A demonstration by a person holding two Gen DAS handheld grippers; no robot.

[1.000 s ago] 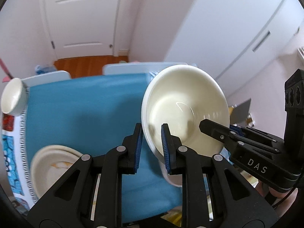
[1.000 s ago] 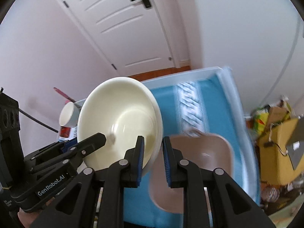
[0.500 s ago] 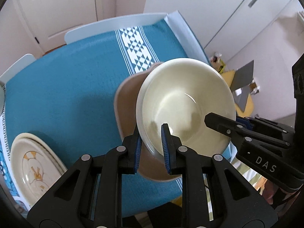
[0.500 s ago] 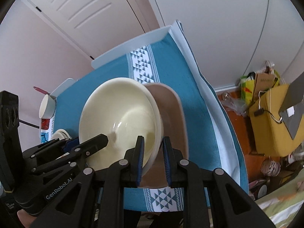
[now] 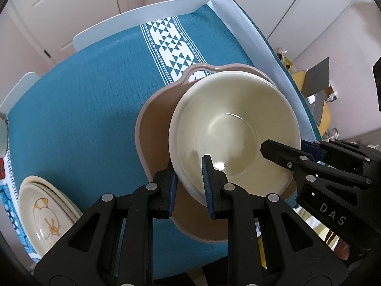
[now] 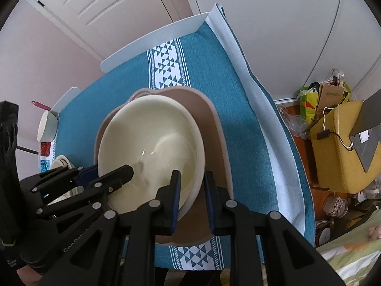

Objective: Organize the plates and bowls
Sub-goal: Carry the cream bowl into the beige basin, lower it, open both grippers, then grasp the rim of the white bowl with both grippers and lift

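Note:
Both grippers grip one cream bowl (image 5: 234,128) (image 6: 152,147), which looks like two nested bowls, by opposite sides of its rim. My left gripper (image 5: 189,182) is shut on the near rim in the left wrist view; my right gripper (image 6: 191,190) is shut on the rim in the right wrist view. The bowl hangs tilted over a wide pinkish-brown dish (image 5: 152,133) (image 6: 214,128) that sits on the teal tablecloth (image 5: 83,100). Whether the bowl touches the dish I cannot tell. A stack of cream plates (image 5: 45,214) with an orange pattern lies at the left.
A white mug (image 6: 47,126) stands at the far left table edge. Past the table's right edge are a yellow seat (image 6: 338,147) with a cable and bags (image 6: 321,97) on the floor. A white door (image 6: 112,7) is behind the table.
Both grippers came down with the bowl and tipped to look more steeply at the table. The bowl has moved from mid-air to just above the brown dish.

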